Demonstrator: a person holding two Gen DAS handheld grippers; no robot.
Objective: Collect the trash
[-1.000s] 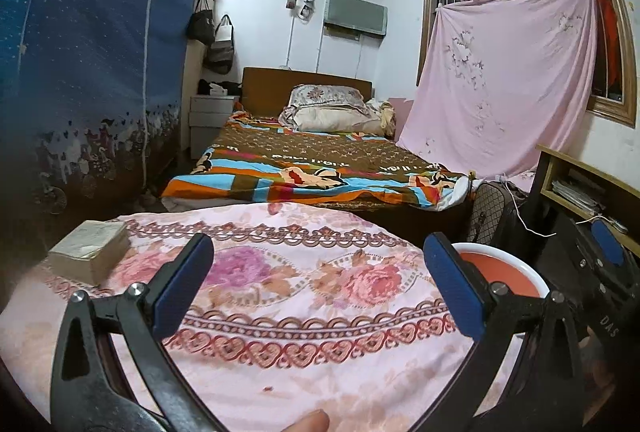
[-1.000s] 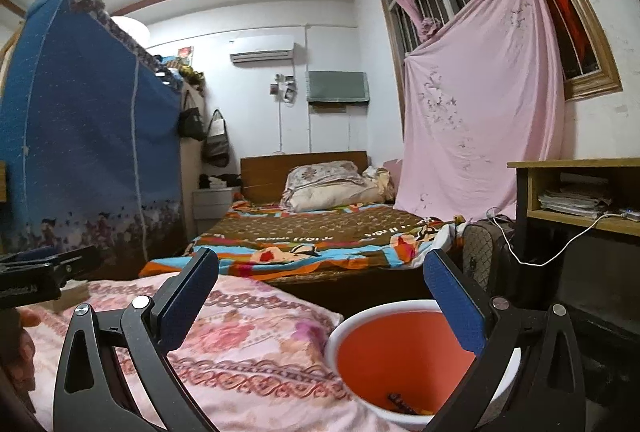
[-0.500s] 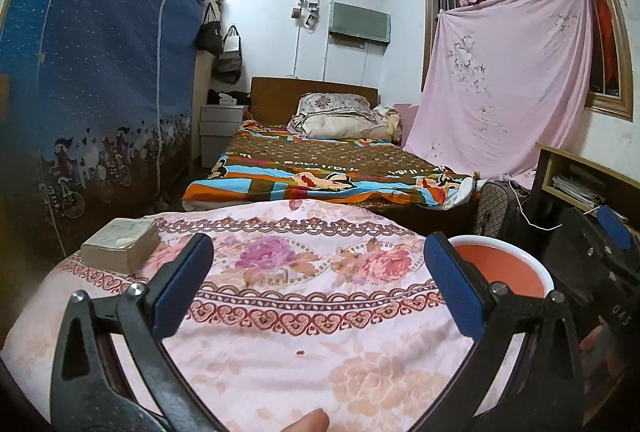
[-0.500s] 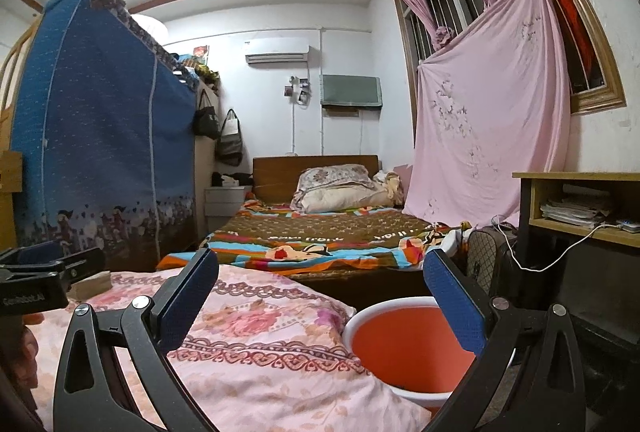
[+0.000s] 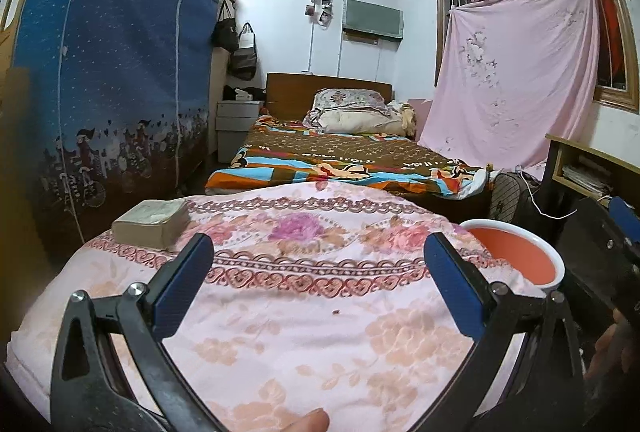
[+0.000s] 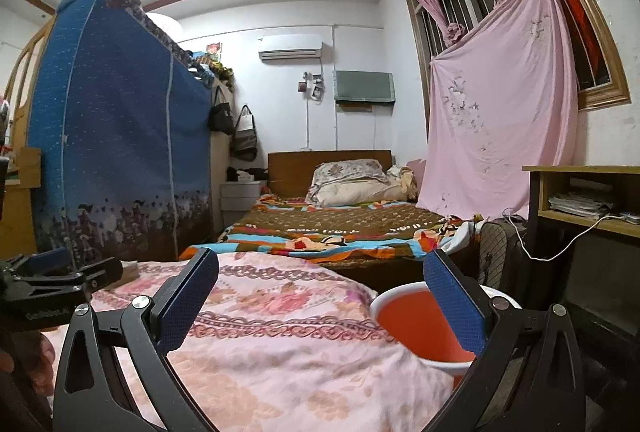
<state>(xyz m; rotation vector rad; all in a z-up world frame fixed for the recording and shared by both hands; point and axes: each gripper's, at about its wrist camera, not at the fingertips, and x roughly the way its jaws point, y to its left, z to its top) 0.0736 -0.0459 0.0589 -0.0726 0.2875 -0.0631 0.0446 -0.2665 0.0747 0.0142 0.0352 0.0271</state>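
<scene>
My left gripper point(image 5: 318, 264) hovers open over a table under a pink flowered cloth point(image 5: 304, 296), nothing between its blue pads. A tiny dark crumb point(image 5: 336, 311) lies on the cloth just ahead of it. An orange bin with a white rim point(image 5: 514, 258) stands at the table's right edge. My right gripper point(image 6: 320, 282) is open too, raised over the table's right side, with the bin point(image 6: 416, 324) below its right finger. The left gripper point(image 6: 60, 286) shows at the far left of the right wrist view. What lies in the bin is hidden.
A tan tissue pack point(image 5: 154, 222) rests on the table's far left corner. Beyond the table is a bed with a colourful blanket point(image 5: 344, 167). A blue fabric wardrobe point(image 5: 108, 71) stands on the left, a wooden shelf point(image 5: 592, 171) and a fan point(image 5: 516, 199) on the right.
Both grippers have risen and tilted up a little, so more of the table and the ceiling show. Both stay open and empty.
</scene>
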